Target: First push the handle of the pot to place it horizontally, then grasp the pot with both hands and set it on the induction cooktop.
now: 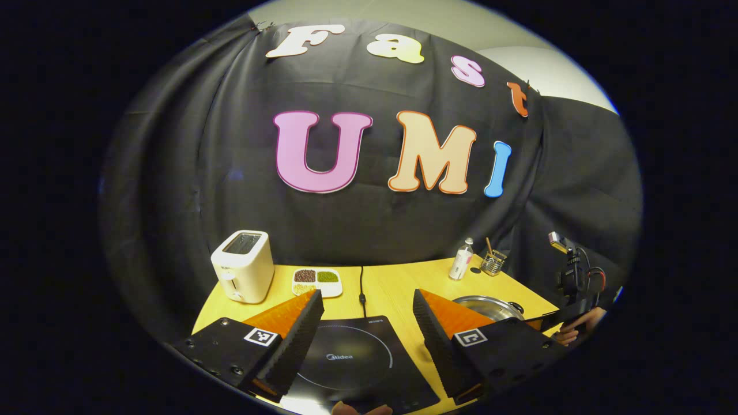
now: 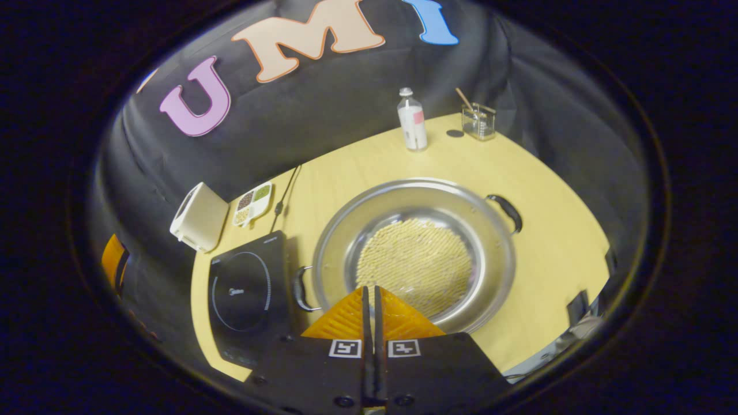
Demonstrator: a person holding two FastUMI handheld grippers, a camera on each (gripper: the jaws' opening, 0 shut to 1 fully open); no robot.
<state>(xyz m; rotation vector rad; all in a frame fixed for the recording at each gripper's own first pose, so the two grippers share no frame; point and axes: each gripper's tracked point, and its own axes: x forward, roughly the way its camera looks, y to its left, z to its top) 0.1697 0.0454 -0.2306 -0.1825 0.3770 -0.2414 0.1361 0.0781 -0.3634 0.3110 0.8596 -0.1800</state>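
Steel pot (image 2: 415, 253): on surface (image 2: 553, 230), induction cooktop (image 2: 245, 288) at 9 o'clock. Left tongs (image 1: 366, 323) apart; right tongs (image 2: 369, 302) together, seemingly above rim.

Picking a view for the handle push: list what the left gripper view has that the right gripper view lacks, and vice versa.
Left gripper view adds: the left gripper, open, facing the cooktop; a hand at far right. Right gripper view adds: the right gripper, shut; the pot's inside and both handles. Shared: toaster, bottle, cooktop, pot.
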